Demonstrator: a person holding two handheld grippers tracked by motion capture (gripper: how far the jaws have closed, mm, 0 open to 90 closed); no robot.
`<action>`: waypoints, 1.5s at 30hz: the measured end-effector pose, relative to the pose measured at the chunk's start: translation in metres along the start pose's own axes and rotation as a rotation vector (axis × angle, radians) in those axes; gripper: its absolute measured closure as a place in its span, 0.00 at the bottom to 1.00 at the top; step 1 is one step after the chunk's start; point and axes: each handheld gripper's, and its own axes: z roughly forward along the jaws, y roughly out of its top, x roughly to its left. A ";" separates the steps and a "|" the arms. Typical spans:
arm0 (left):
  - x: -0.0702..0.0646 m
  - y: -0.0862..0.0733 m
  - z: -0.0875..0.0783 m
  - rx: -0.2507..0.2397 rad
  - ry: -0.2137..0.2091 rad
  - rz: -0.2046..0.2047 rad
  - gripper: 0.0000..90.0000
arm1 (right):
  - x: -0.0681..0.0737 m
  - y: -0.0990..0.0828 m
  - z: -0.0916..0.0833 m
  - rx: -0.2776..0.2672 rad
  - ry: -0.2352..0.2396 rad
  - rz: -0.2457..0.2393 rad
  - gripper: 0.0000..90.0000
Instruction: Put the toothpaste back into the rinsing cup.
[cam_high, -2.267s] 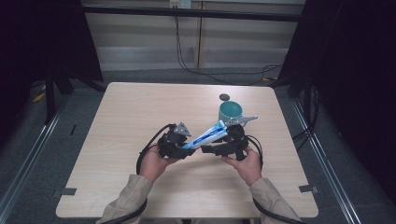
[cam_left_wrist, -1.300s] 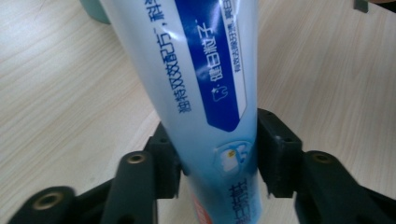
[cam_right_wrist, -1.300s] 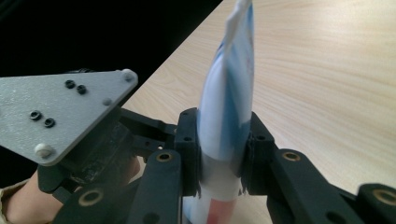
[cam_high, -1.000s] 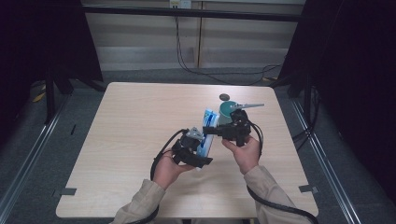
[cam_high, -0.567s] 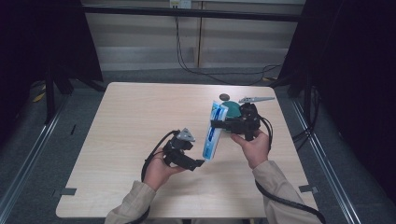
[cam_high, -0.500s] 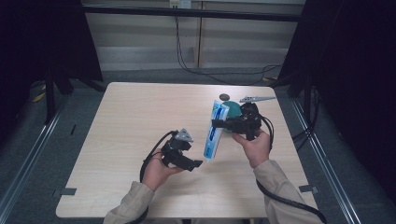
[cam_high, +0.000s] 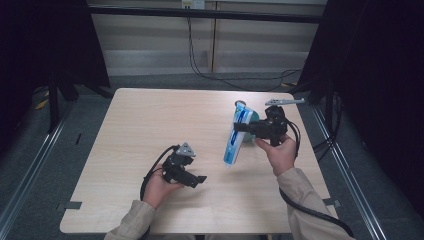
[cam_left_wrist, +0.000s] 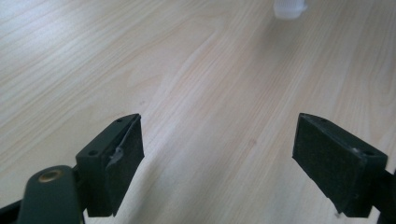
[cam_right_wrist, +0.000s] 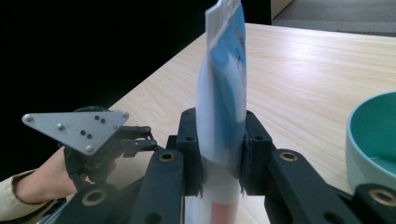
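A blue-and-white tube (cam_high: 234, 141) hangs tilted above the table, its lower end close to the wood. My right gripper (cam_high: 246, 129) is shut on its upper part; in the right gripper view the tube (cam_right_wrist: 223, 93) sits squeezed between the pads of that gripper (cam_right_wrist: 222, 154). My left gripper (cam_high: 198, 180) is low over the table, to the left of and nearer than the tube. Its jaws have just been opening. In the left gripper view they (cam_left_wrist: 219, 144) stand wide apart with only bare wood between them.
A teal bowl (cam_high: 256, 120) stands behind the tube, its rim (cam_right_wrist: 369, 135) at the right of the right gripper view. A white object (cam_left_wrist: 288, 8) shows at the top edge of the left gripper view. The wooden table (cam_high: 150, 125) has dark floor around it.
The left gripper has let go of the tube's lower end, opened, and drawn back toward the left and down. The right gripper has carried the tube to the right and up.
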 end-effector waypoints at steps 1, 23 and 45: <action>0.000 -0.001 0.000 0.003 -0.001 -0.001 0.18 | -0.001 0.001 0.000 0.000 -0.004 0.001 0.82; 0.001 -0.025 0.008 0.046 0.061 0.018 0.17 | -0.014 0.015 -0.013 -0.014 -0.056 -0.003 0.82; 0.001 -0.035 0.010 0.018 0.081 0.040 0.13 | -0.019 0.032 -0.019 -0.023 -0.100 -0.021 0.82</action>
